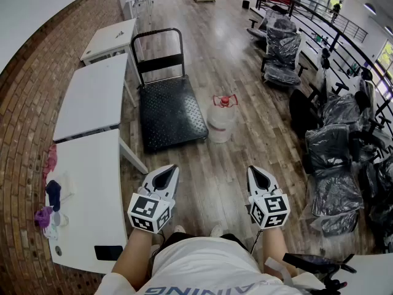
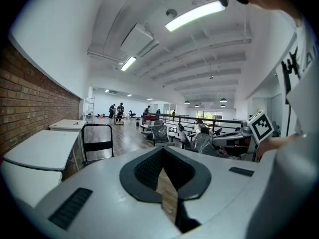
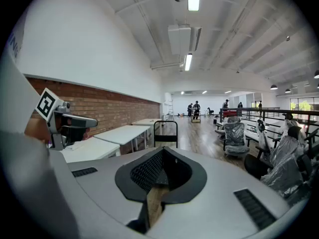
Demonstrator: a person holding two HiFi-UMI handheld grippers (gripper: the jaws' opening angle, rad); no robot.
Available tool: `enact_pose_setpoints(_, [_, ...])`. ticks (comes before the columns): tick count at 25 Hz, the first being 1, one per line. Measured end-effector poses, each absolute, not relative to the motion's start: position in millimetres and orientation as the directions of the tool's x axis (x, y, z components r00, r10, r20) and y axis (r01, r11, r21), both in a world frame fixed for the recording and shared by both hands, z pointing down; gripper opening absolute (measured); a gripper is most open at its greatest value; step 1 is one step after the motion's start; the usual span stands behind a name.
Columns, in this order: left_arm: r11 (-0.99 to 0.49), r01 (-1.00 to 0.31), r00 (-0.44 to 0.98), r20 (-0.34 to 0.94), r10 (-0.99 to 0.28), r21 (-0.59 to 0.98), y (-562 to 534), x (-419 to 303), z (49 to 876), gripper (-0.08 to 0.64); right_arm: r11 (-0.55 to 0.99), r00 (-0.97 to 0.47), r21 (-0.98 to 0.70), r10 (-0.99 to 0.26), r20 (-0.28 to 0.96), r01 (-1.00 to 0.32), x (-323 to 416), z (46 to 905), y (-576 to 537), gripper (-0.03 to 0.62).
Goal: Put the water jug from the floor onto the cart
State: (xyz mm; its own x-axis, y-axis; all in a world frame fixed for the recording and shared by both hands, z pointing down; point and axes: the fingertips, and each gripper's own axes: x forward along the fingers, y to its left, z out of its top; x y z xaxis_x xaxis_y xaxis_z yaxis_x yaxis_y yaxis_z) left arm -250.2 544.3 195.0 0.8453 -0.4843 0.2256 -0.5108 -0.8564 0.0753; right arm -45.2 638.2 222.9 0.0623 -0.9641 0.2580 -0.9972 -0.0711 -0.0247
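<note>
A clear water jug (image 1: 221, 121) with a red cap stands upright on the wooden floor, just right of the black flatbed cart (image 1: 169, 112). The cart's deck is bare, and its black handle (image 1: 158, 42) rises at the far end. Both grippers are held low and near me, well short of the jug. The left gripper (image 1: 168, 168) and the right gripper (image 1: 255, 169) each have their jaws together with nothing between them. The cart handle (image 2: 97, 141) shows in the left gripper view, and the handle (image 3: 165, 133) shows again in the right gripper view. The jug is hidden in both of those views.
White tables (image 1: 92, 97) line the brick wall on the left, the nearest with small items on it. Plastic-wrapped office chairs (image 1: 282, 54) crowd the right side along a railing. Open wooden floor lies between me and the cart. People stand far down the hall (image 3: 193, 108).
</note>
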Motion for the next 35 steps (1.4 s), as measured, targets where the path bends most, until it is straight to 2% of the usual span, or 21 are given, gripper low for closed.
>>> enact_pose_setpoints(9, [-0.836, -0.545, 0.821, 0.243, -0.516, 0.063, 563.9, -202.8, 201.4, 0.002, -0.075, 0.061, -0.041, -0.96, 0.272, -0.996, 18.0, 242.1, 653.5, 0.003])
enact_pose_setpoints(19, [-0.852, -0.52, 0.828, 0.278, -0.486, 0.061, 560.1, -166.7, 209.9, 0.002, -0.097, 0.07, -0.08, -0.954, 0.291, -0.992, 47.2, 260.1, 652.7, 0.003])
enact_pose_setpoints(35, [-0.887, -0.444, 0.879, 0.255, -0.404, 0.125, 453.7, -139.5, 229.1, 0.002, -0.165, 0.156, 0.0, -0.933, 0.323, -0.986, 64.2, 255.3, 565.7, 0.003])
